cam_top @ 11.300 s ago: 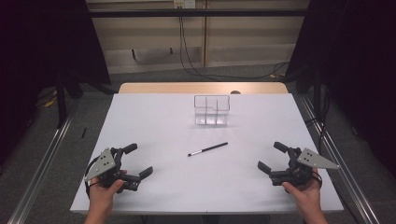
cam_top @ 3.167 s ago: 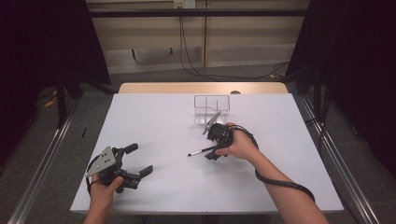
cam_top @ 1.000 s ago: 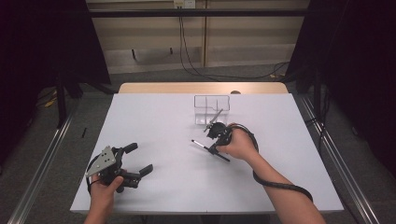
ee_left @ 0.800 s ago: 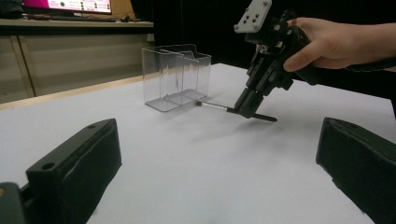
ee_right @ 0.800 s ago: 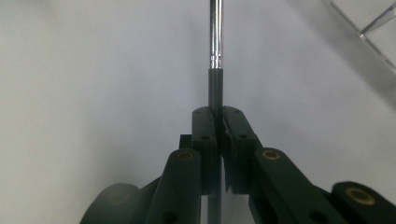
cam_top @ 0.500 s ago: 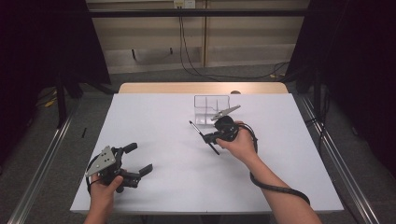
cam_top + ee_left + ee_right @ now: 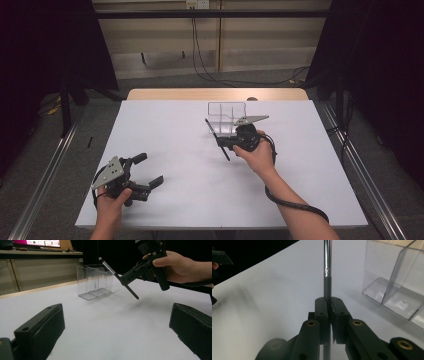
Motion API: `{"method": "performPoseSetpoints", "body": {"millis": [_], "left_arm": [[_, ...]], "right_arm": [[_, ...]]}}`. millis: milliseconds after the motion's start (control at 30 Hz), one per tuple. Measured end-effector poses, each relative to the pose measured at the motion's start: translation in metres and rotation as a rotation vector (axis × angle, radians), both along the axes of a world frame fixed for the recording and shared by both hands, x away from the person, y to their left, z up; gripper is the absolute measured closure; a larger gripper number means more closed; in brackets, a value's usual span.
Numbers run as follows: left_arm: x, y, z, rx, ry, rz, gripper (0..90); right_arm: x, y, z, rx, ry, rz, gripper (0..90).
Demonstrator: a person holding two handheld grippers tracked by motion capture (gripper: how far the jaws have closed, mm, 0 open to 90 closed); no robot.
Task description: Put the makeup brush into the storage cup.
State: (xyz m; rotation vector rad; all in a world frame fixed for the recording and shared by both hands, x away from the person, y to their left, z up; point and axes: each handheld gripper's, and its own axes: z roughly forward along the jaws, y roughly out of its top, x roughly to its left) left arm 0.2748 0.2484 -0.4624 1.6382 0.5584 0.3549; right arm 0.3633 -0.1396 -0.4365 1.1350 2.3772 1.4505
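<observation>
So my right gripper (image 7: 226, 141) has its jaws clamped on the thin black brush (image 7: 217, 138), held tilted in the air just in front of the clear divided box (image 7: 226, 111). My worry: the grip is near mid-shaft, so if the lower end clips the box wall the brush could pivot or slip out. Left gripper (image 7: 145, 171) sits on the table (image 7: 165, 130), jaws apart, nothing in them

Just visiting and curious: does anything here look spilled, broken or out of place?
Nothing stands out. The right tongs grip a thin black brush at a slant above the white table, beside an upright clear plastic organizer. The left tongs sit open, holding nothing.
</observation>
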Motion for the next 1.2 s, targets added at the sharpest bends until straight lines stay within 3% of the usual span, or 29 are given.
{"method": "performPoseSetpoints", "body": {"millis": [200,567,1200], "left_arm": [[0.0,0.0003,0.0001,0.002,-0.001,0.001,0.0],[0.0001,0.0001,-0.0001,0.001,-0.003,0.0,0.0],[-0.0003,0.0003,0.0006,0.005,-0.01,0.001,0.0]], "right_arm": [[-0.0027,-0.0029,0.0016,0.072,-0.048,-0.034,84.8],[-0.0057,-0.0067,0.0002,0.156,-0.107,-0.065,84.8],[-0.0082,-0.0075,0.0046,0.217,-0.198,-0.098,84.8]]}}
